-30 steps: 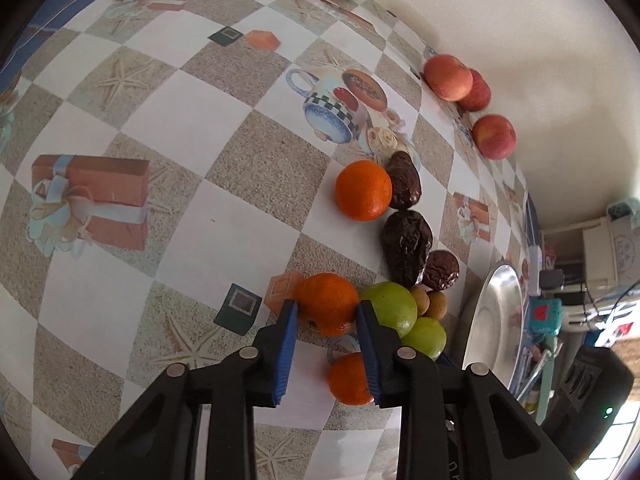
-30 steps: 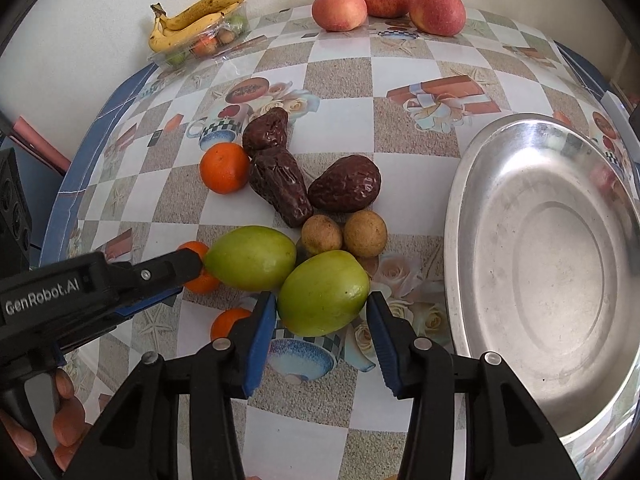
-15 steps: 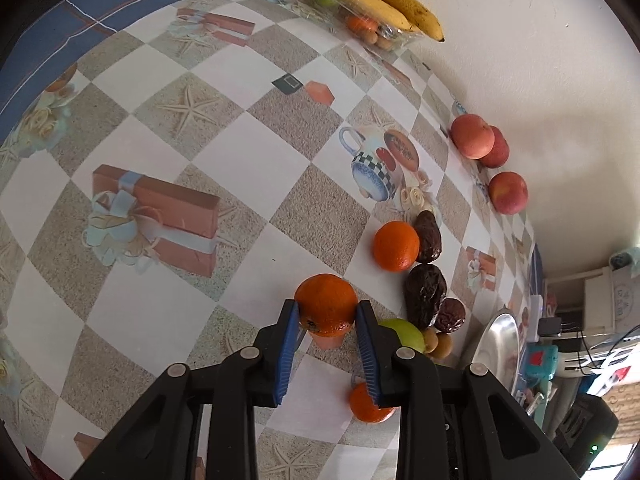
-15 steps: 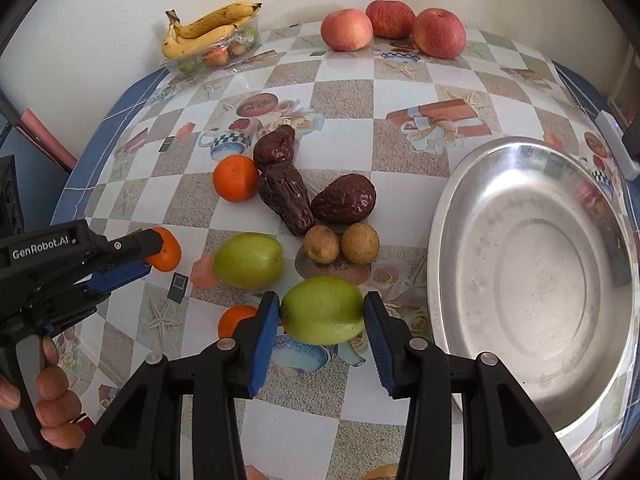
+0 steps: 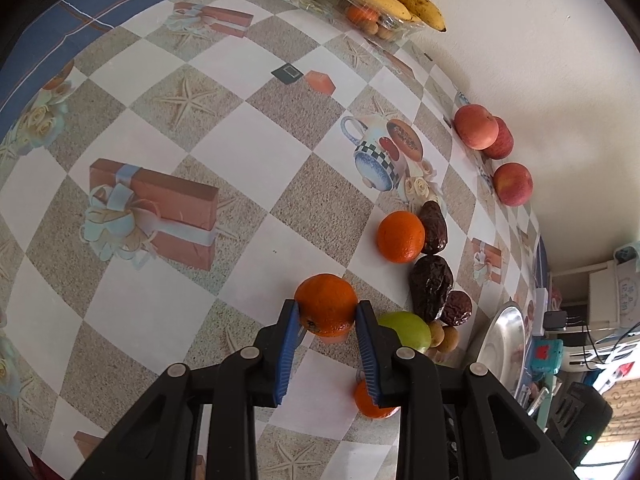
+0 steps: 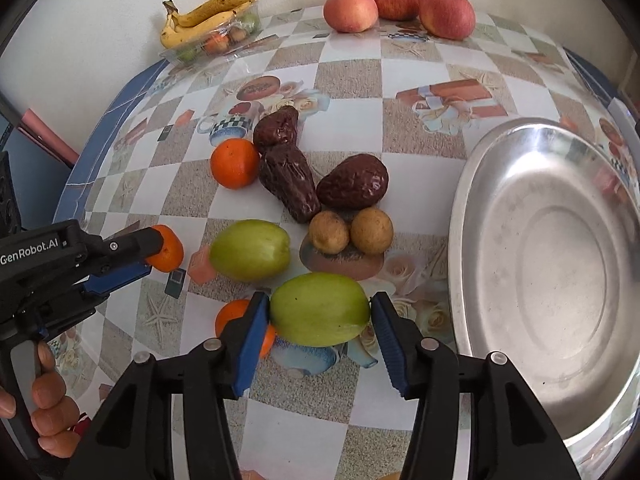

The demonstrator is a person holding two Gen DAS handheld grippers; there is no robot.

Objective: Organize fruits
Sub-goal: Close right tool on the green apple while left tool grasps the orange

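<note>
Fruit held: left claw [image 5: 326, 312] was clamped on an orange [image 5: 326, 304]; right claw [image 6: 318, 312] pinched a green fruit [image 6: 319, 309], both just above the tablecloth [image 5: 160, 120].
Doing it well: probably keep each squeeze light, lift clear of neighbouring fruit, then carry toward the steel plate [image 6: 540, 240].
Change: a second earlier both fruits sat lower, among the cluster; each had since been raised.

Setting: a domestic dining or kitchen area. Indicators: a table against a plain white wall, covered by a printed checkered tablecloth [image 6: 348, 80] with cup, gift and starfish motifs; loose fruit on it, including bananas [image 6: 208, 14] and apples [image 6: 446, 12]; a steel basin [image 6: 552, 264]; cluttered household items [image 5: 600, 320] at far right.
</note>
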